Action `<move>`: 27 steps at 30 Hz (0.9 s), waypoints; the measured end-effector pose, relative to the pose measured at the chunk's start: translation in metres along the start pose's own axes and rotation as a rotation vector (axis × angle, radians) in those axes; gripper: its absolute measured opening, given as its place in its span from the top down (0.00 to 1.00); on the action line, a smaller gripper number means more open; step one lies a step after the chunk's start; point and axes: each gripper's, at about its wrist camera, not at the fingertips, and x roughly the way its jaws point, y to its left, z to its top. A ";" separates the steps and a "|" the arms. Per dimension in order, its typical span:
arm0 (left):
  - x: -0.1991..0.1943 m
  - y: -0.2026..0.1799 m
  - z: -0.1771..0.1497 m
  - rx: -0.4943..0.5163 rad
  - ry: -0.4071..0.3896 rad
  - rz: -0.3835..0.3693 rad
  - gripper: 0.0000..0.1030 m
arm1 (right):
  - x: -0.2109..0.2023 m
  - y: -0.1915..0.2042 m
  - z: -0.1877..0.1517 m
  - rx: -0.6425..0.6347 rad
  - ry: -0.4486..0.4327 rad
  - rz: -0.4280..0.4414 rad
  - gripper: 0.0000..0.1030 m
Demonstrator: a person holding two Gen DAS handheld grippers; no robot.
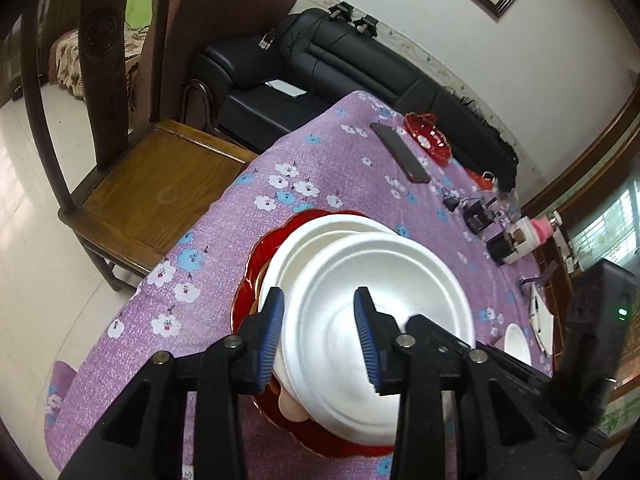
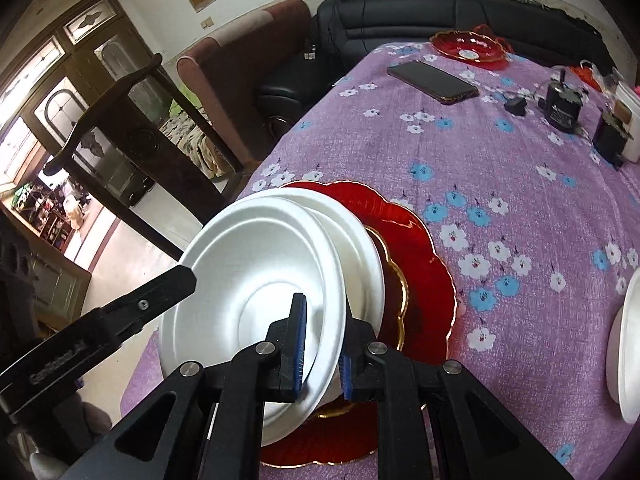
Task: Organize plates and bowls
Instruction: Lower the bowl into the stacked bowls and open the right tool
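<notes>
A red scalloped plate [image 2: 420, 256] lies on the purple flowered tablecloth, also in the left wrist view [image 1: 260, 256]. A white foam bowl [image 2: 356, 236] rests on it. My right gripper [image 2: 323, 364] is shut on the rim of a second white foam bowl [image 2: 256, 280], holding it tilted just over the first. In the left wrist view this held bowl [image 1: 380, 292] sits between my left gripper's fingers; the left gripper [image 1: 320, 320] is open above it. The left finger also shows in the right wrist view [image 2: 176, 280] at the bowl's far rim.
Another white bowl [image 2: 628, 344] sits at the right table edge. A phone [image 2: 432, 80], a red glass dish [image 2: 468, 46] and small black gadgets [image 2: 564, 108] lie farther back. A wooden chair [image 1: 152, 184] stands left of the table, a black sofa [image 1: 360, 72] behind.
</notes>
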 end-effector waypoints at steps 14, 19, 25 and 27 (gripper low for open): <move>-0.050 -0.011 -0.009 -0.002 -0.158 -0.042 0.31 | -0.020 -0.002 0.001 0.003 -0.119 -0.015 0.51; -0.061 -0.021 -0.021 0.027 -0.181 -0.022 0.30 | -0.039 -0.004 -0.005 0.008 -0.166 -0.004 0.49; -0.070 -0.027 -0.034 0.030 -0.189 -0.028 0.30 | -0.059 -0.004 -0.018 -0.040 -0.218 -0.105 0.49; -0.072 -0.027 -0.037 0.030 -0.193 -0.020 0.30 | -0.054 -0.004 -0.021 -0.066 -0.208 -0.158 0.49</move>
